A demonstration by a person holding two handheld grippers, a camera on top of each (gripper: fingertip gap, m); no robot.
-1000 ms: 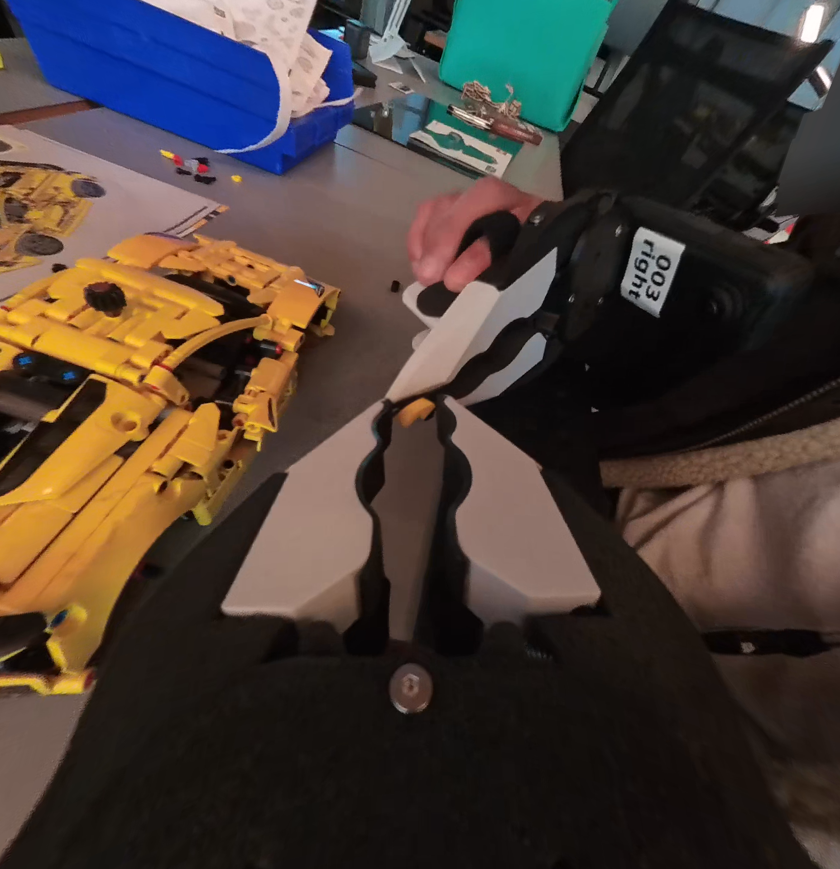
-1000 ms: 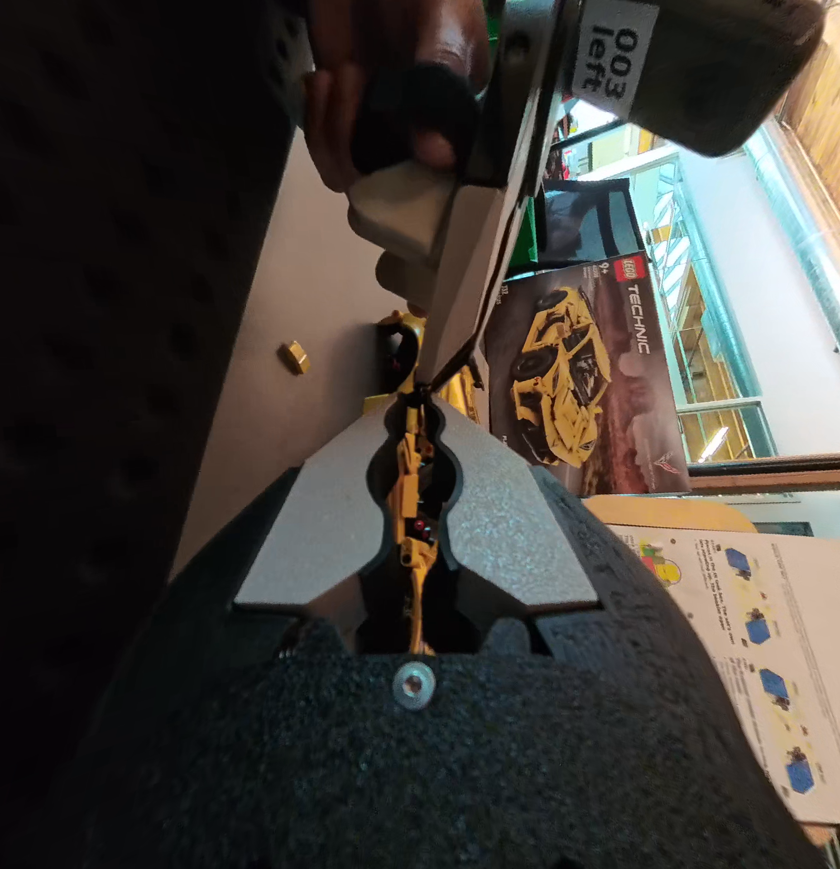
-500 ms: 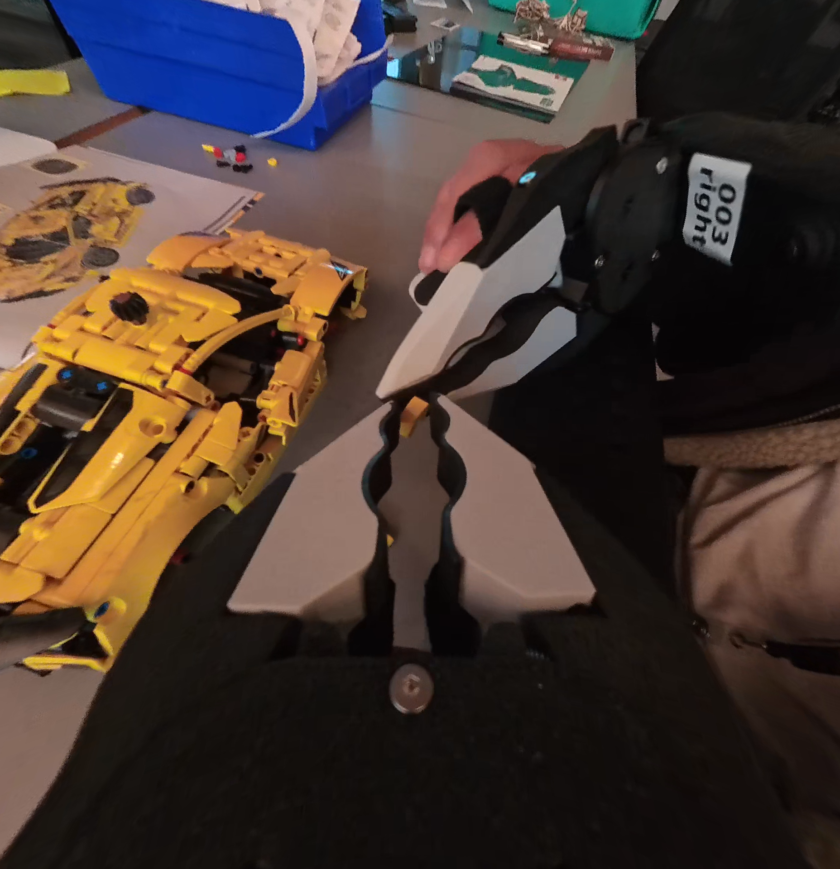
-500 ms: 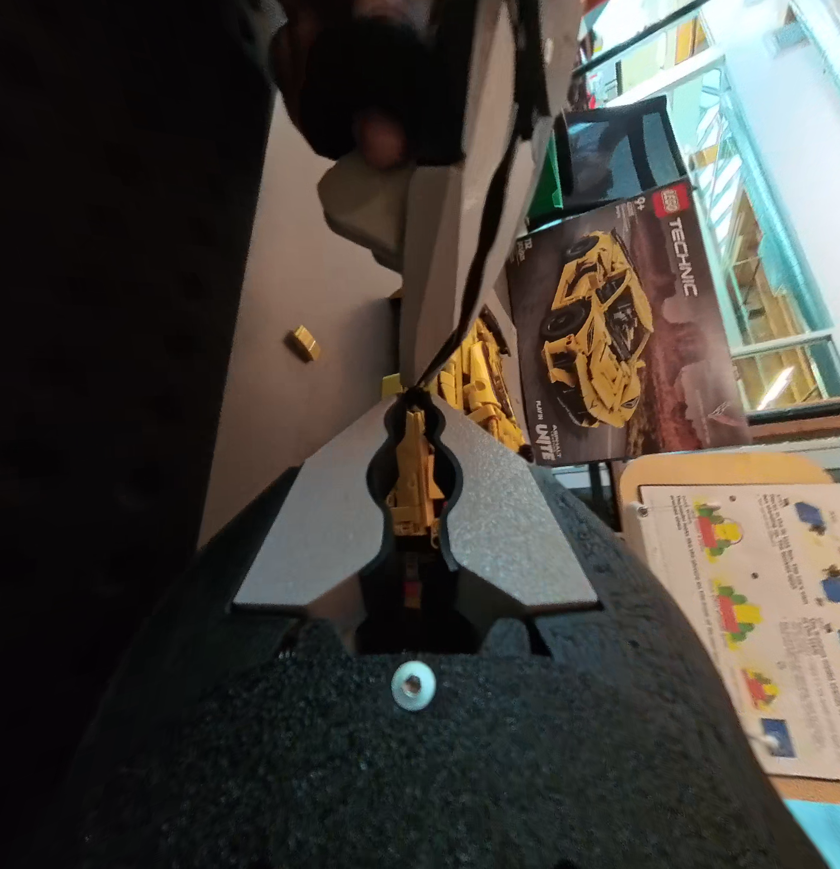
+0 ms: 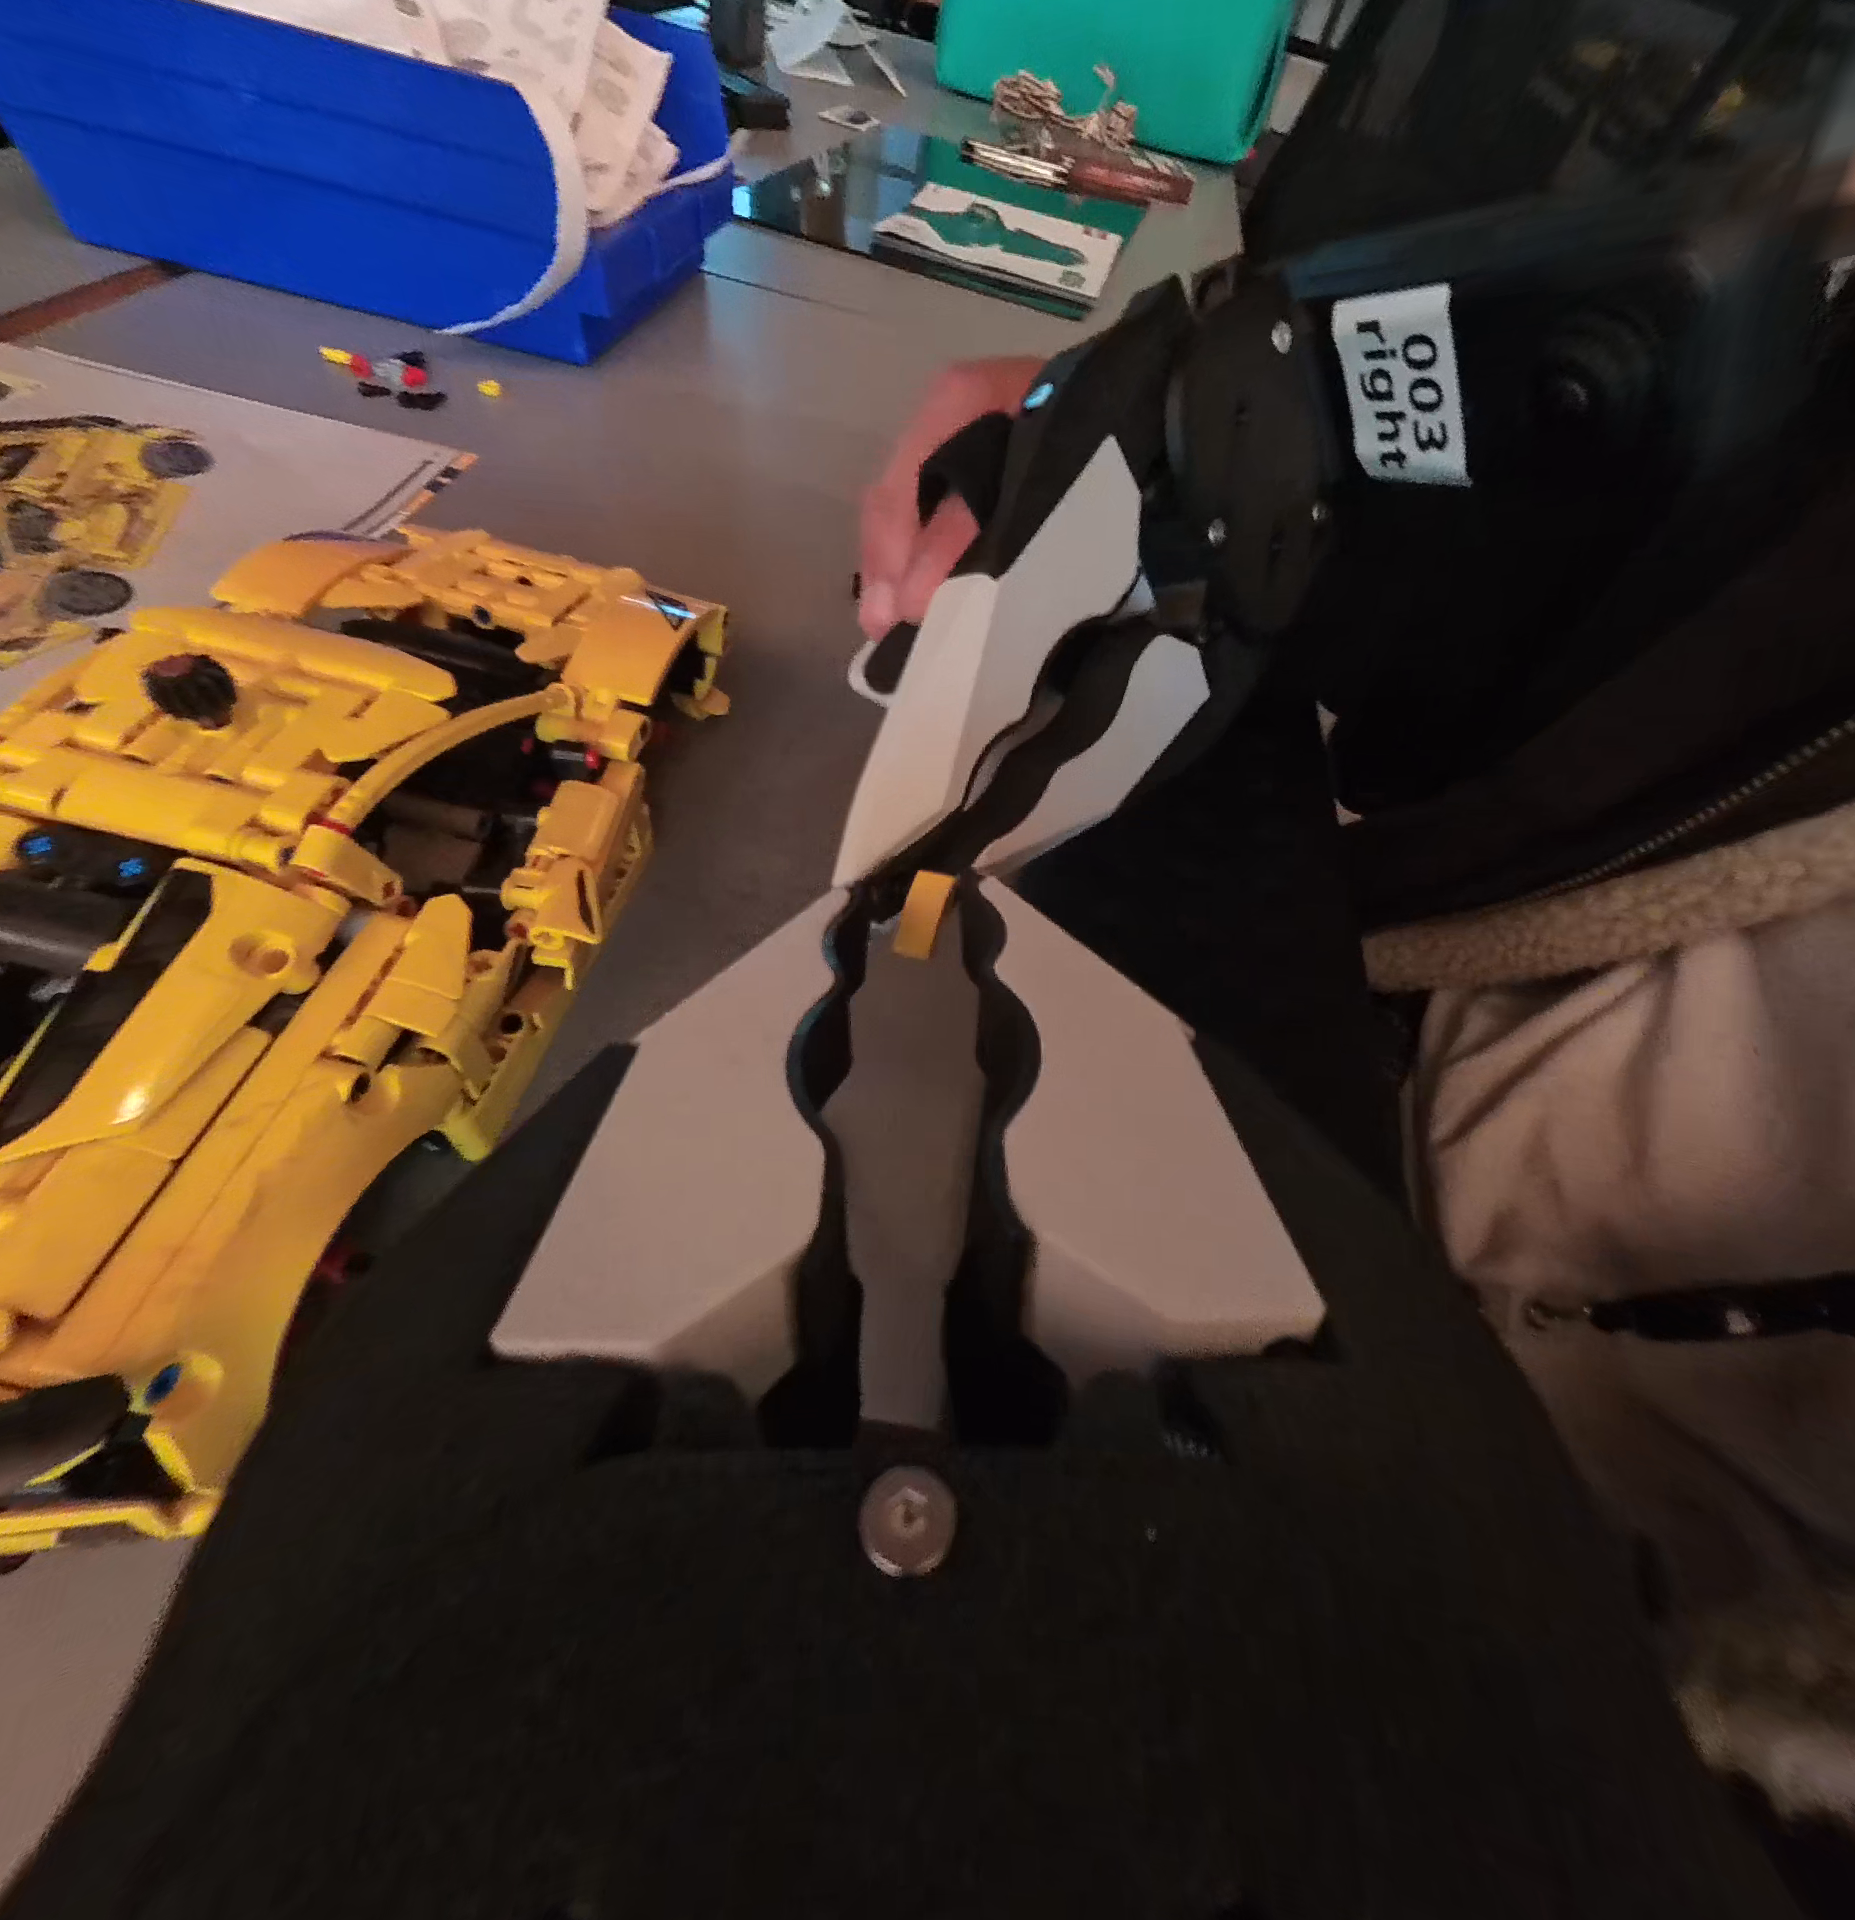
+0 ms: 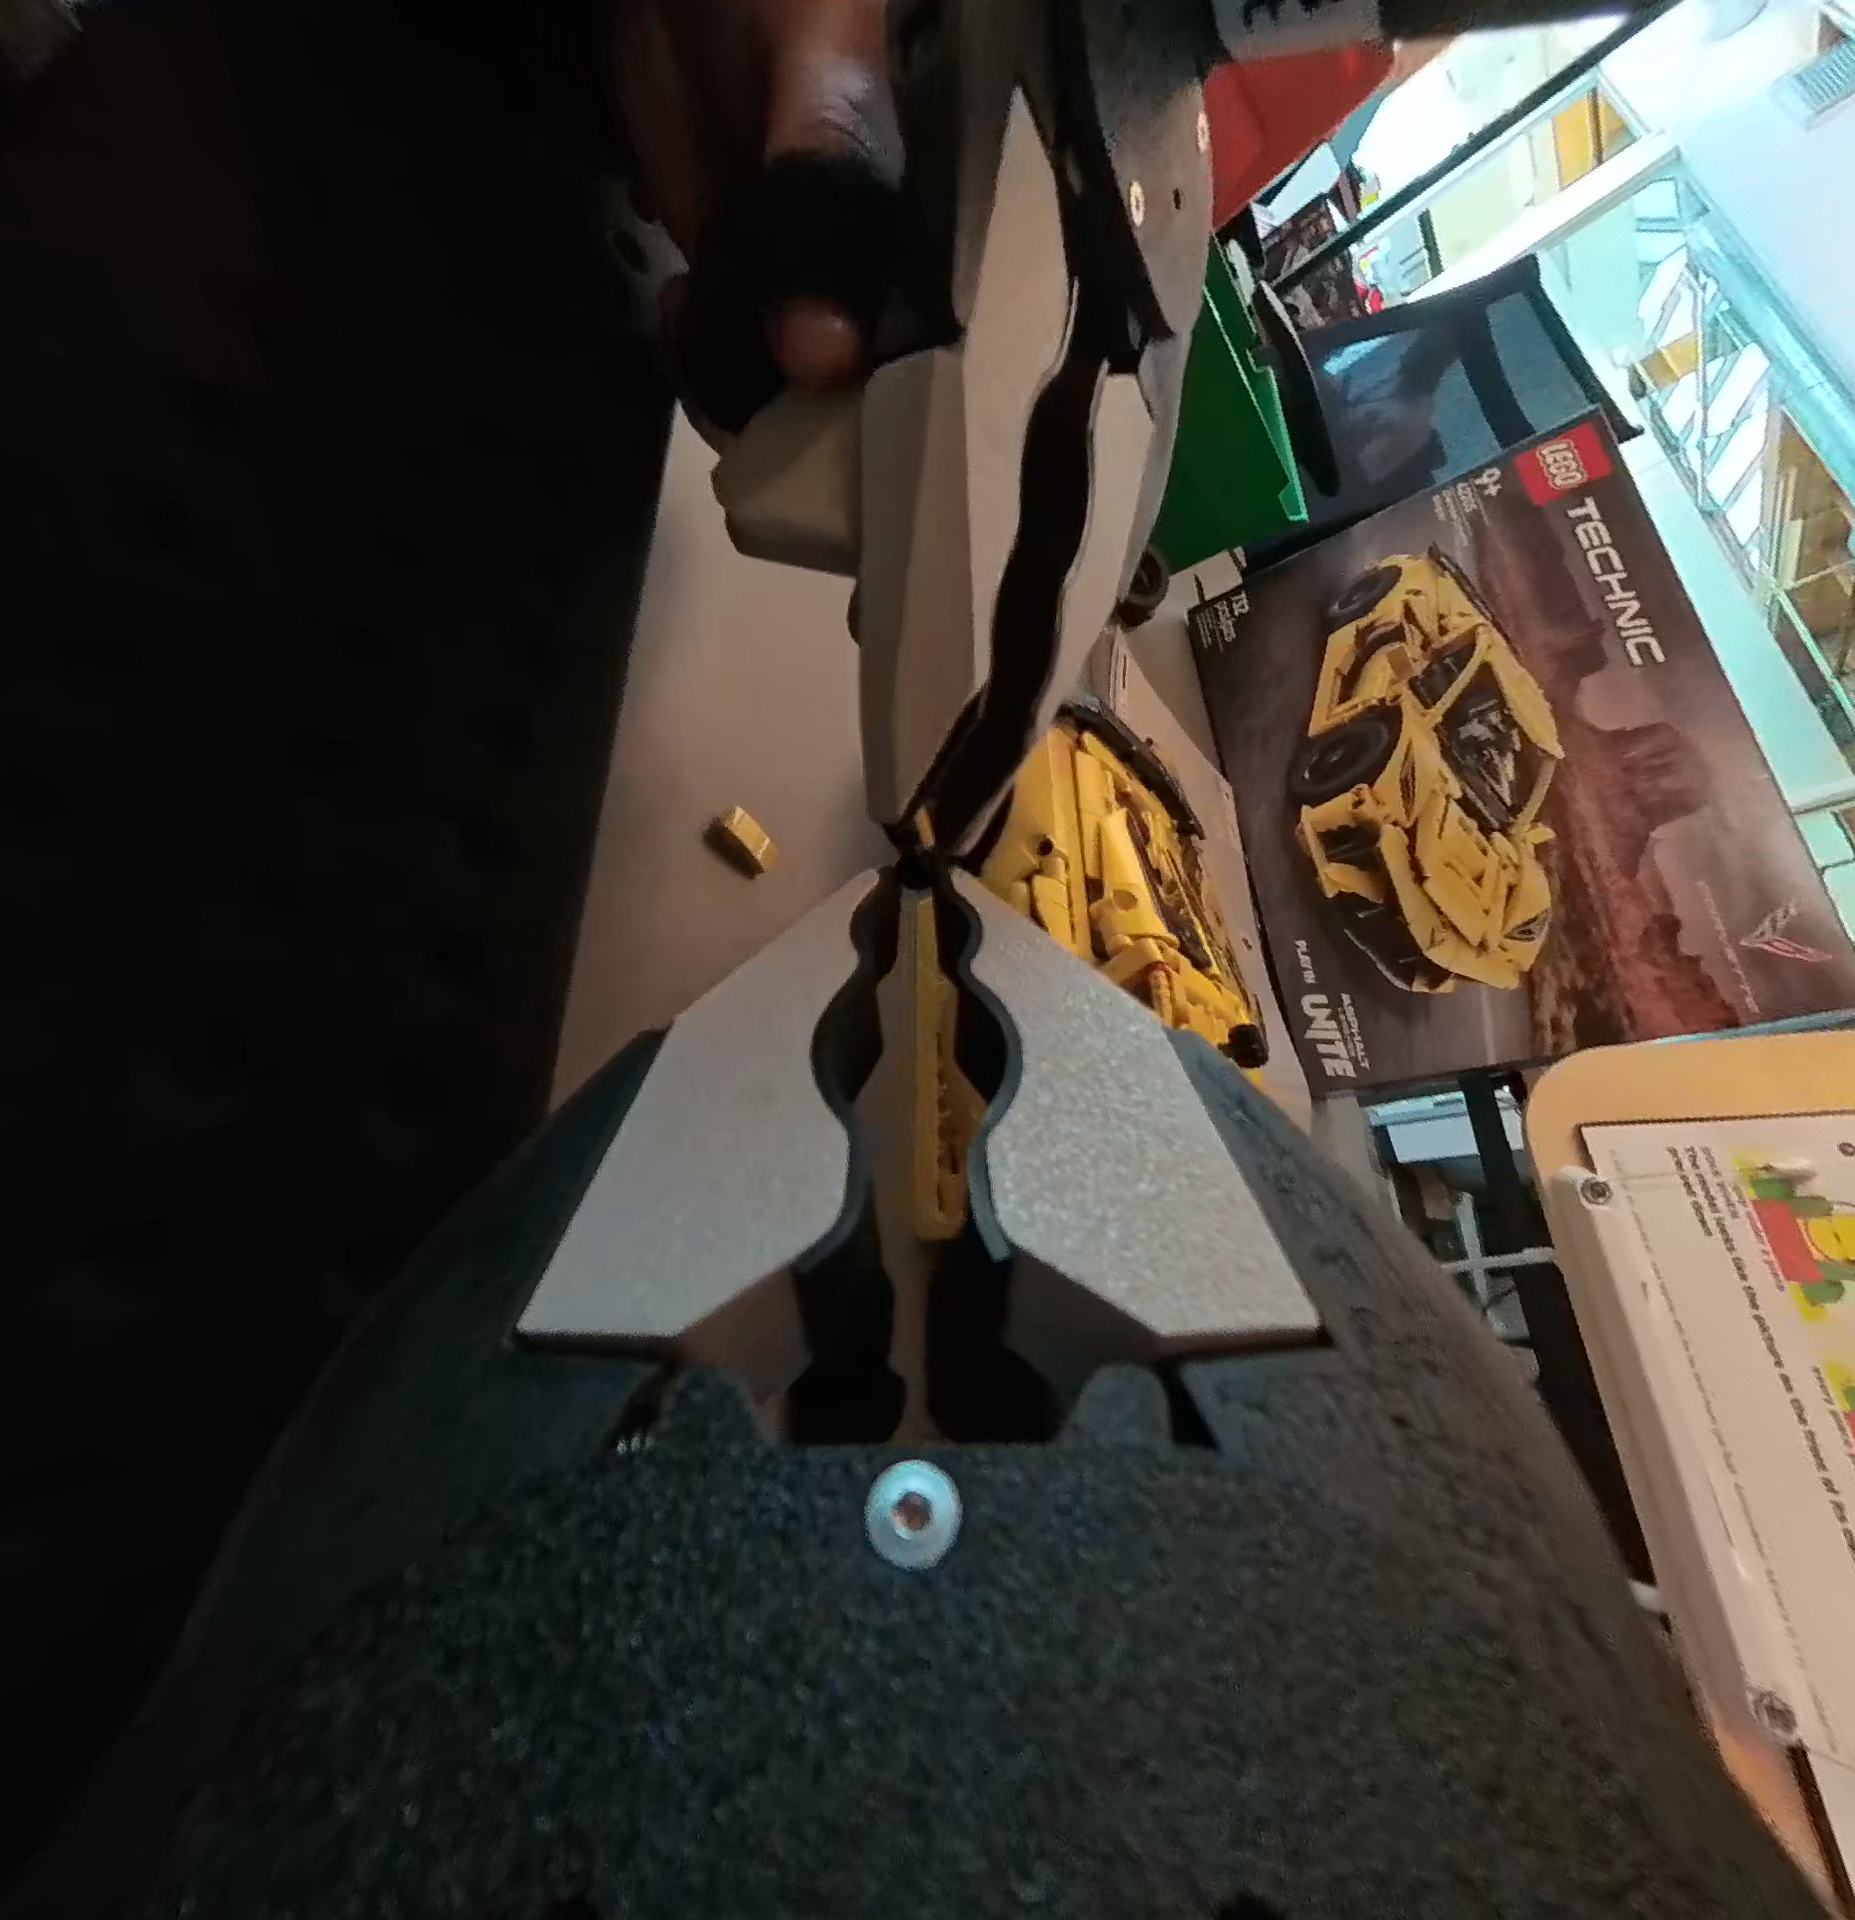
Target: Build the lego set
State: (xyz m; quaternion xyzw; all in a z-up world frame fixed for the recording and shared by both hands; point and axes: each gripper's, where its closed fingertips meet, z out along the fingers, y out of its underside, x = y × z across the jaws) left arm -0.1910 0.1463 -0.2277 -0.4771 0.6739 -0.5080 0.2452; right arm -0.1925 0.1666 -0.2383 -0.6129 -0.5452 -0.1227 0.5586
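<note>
A small yellow Lego piece (image 5: 923, 914) sits upright between the tips of my left gripper (image 5: 915, 899), which is shut on it. My right gripper (image 5: 907, 878) comes down from the upper right, jaws nearly together, with its tips pinching the top of the same piece. In the right wrist view my right gripper (image 6: 915, 888) meets the left gripper (image 6: 918, 847) tip to tip, with a bit of the yellow piece (image 6: 924, 831) between them. The part-built yellow car (image 5: 279, 883) lies on the table to the left and also shows in the right wrist view (image 6: 1110, 883).
A loose yellow piece (image 6: 741, 840) lies on the table. The set's box (image 6: 1474, 727) stands behind the car. A blue bin (image 5: 331, 156), small loose parts (image 5: 398, 372) and an instruction booklet (image 5: 71, 499) lie at the back left. A person's jacket (image 5: 1629, 1143) fills the right. The grippers are tip to tip, or close to it.
Both grippers have stayed tip to tip on the yellow piece. The right gripper has tilted steeper, and the piece now stands more upright.
</note>
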